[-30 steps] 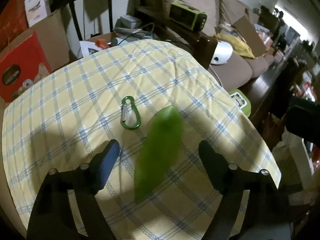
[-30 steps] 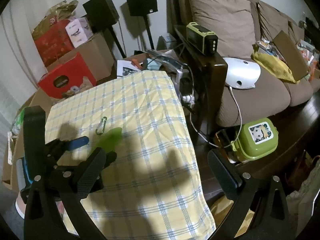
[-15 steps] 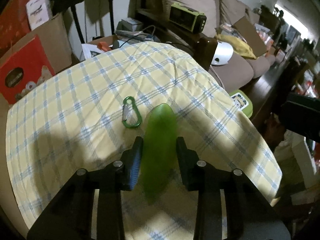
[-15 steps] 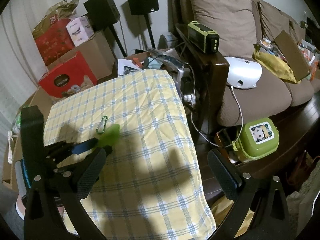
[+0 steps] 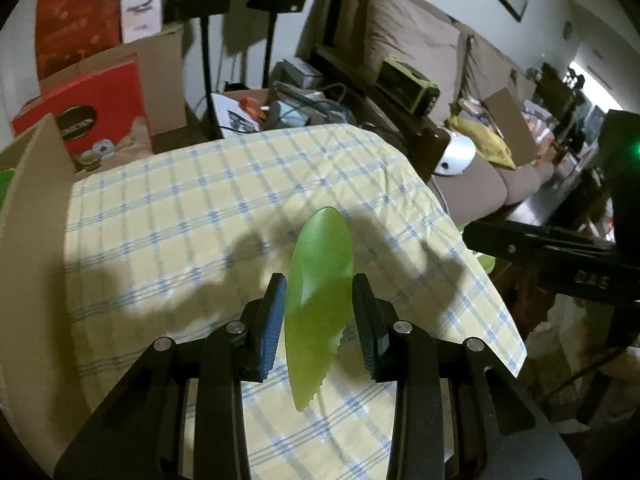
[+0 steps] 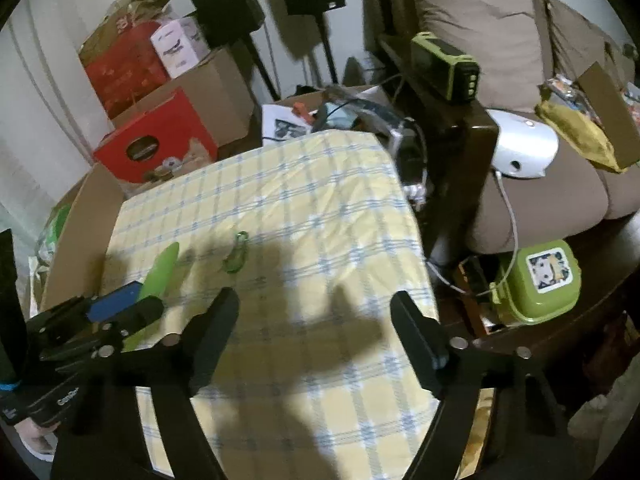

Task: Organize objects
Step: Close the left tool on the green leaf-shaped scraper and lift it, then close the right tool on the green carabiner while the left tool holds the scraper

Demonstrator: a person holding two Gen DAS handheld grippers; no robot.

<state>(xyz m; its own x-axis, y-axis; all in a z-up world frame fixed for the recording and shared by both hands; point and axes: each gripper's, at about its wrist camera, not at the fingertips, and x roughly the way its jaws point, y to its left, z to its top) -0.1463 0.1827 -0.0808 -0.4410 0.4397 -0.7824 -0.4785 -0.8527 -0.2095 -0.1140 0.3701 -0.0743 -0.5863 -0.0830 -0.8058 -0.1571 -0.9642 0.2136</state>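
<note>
Looking along the left gripper, a green scraper is seen clamped between the two fingers, the blue pad pressed to its left edge and the dark pad to its right. The scraper is held raised above the cloth, its rounded tip pointing away and its serrated lower edge turned toward the camera. The yellow and blue checked cloth is crossed by shadows. A cardboard flap is seen at the left edge, red boxes and two speakers on stands behind, and a sofa beyond the far right corner, with a green radio on its wooden arm. Part of the right gripper is caught at the right edge.

From the right wrist view, the right gripper is shown with its jaws spread wide and nothing between them, poised over the near part of the cloth. The left gripper is seen at the left, closed on the scraper, which is held over the cloth's left edge. A green carabiner is left lying flat on the cloth, just right of the scraper's tip and apart from both tools. A green lunchbox is seen on the floor at the right, below the sofa
</note>
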